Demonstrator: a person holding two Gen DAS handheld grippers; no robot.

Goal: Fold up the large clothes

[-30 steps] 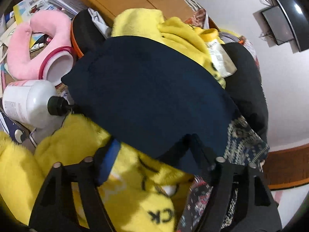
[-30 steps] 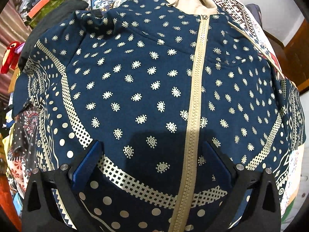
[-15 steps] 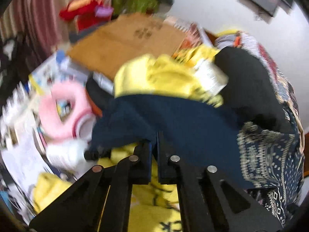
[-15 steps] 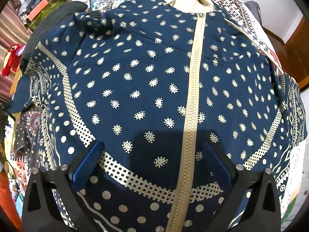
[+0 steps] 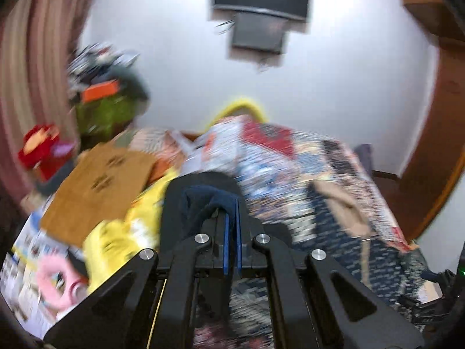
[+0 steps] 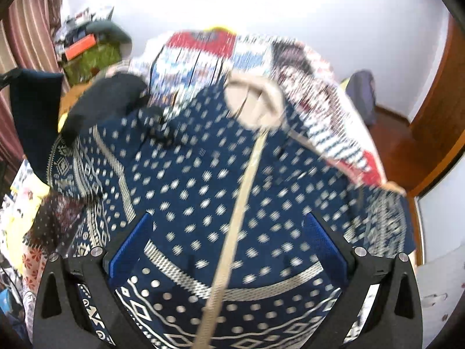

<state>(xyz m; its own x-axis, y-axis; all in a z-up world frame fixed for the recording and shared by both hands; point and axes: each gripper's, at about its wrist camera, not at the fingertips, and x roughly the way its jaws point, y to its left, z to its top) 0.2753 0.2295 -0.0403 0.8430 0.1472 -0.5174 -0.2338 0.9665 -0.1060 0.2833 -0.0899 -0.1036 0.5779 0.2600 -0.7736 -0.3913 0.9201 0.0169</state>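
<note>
A navy hooded jacket with white dots, a beige zipper and a beige hood lining lies spread on the bed. My right gripper hovers open over its hem, with the zipper running between the blue pads. My left gripper is shut, and a plain navy sleeve is pinched in it and drapes over its left finger. In the right wrist view that sleeve hangs lifted at the far left. Both views are blurred by motion.
A patterned bedspread lies under the jacket. Left of the bed are a yellow plush garment, a wooden board, a pink ring cushion and a black garment. A wooden door stands at right.
My left gripper closed on the navy sleeve, then rose and rolled, so its view swung up to the wall. My right gripper lifted and tilted up, still open over the jacket.
</note>
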